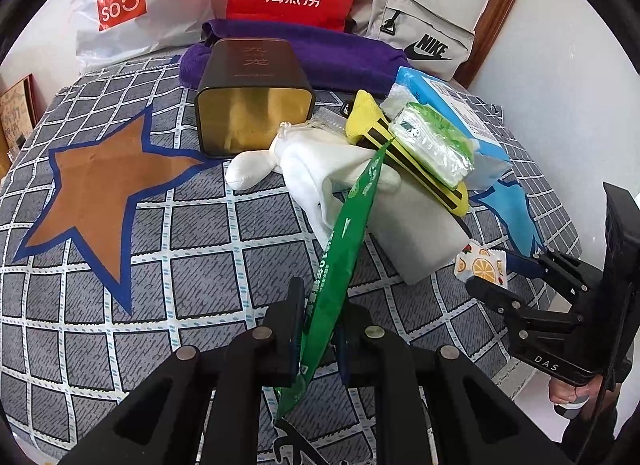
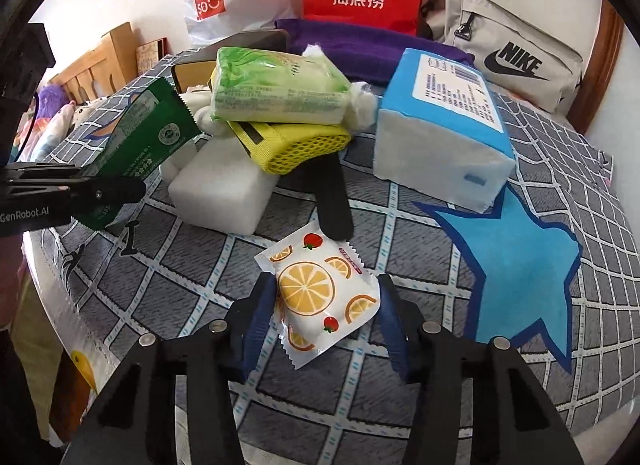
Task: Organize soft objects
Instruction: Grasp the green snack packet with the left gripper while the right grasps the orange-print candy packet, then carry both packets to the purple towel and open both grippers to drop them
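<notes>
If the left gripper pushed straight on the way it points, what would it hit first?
Probably the white cloth in the pile ahead; the left gripper is shut on a green packet whose far tip already reaches there. Depth unclear.

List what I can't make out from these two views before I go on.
- Tin: interior glare-washed in left view; pile hides it in right.
- White plush: green packet and yellow pouch cover most of it.
- Right gripper: pad contact on the fruit packet unclear.
- Green packet's lower end: behind left gripper.
</notes>
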`<state>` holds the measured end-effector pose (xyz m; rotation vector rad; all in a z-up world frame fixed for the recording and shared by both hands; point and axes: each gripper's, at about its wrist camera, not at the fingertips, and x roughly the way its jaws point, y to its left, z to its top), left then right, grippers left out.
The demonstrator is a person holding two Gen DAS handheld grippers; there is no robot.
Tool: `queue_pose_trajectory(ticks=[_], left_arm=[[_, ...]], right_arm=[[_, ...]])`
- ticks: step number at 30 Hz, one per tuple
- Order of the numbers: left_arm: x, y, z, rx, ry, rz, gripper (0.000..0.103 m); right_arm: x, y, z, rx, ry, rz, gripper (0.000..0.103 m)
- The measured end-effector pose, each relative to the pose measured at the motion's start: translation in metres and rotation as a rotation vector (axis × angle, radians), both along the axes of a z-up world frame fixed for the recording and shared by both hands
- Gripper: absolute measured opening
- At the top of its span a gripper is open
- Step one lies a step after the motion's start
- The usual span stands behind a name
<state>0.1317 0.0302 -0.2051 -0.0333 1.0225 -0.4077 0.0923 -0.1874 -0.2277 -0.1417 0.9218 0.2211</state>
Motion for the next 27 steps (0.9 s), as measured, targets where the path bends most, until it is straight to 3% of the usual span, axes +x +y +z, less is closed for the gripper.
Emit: queue_pose_trajectory(ticks=[1, 4, 6, 14, 27], left_arm=[[-0.001, 0.001, 0.001, 0.003, -0.004, 0.003, 0.013], [-0.002, 0.004, 0.003, -0.001, -0.007, 0.020, 0.013], [-0.004, 0.006, 0.004, -0.016, -0.003, 0.027, 0.013], [-0.013, 0.006, 0.019, -0.033, -0.010, 0.040, 0.010], [-0.007, 0.009, 0.066, -0.033, -0.070, 0.074, 0.009]], right_arm=[[0.002, -0.001, 0.000, -0.002, 0.000, 0.002, 0.046], [-0.004, -0.010, 0.002, 0.031, 0.017, 0.005, 0.024], [-0.004, -0.014, 0.001, 0.040, 0.024, 0.001, 0.021], [-0.014, -0.036, 0.010, 0.070, 0.023, -0.039, 0.019], [-0.007, -0.052, 0.065, 0.117, -0.065, -0.083, 0.019]])
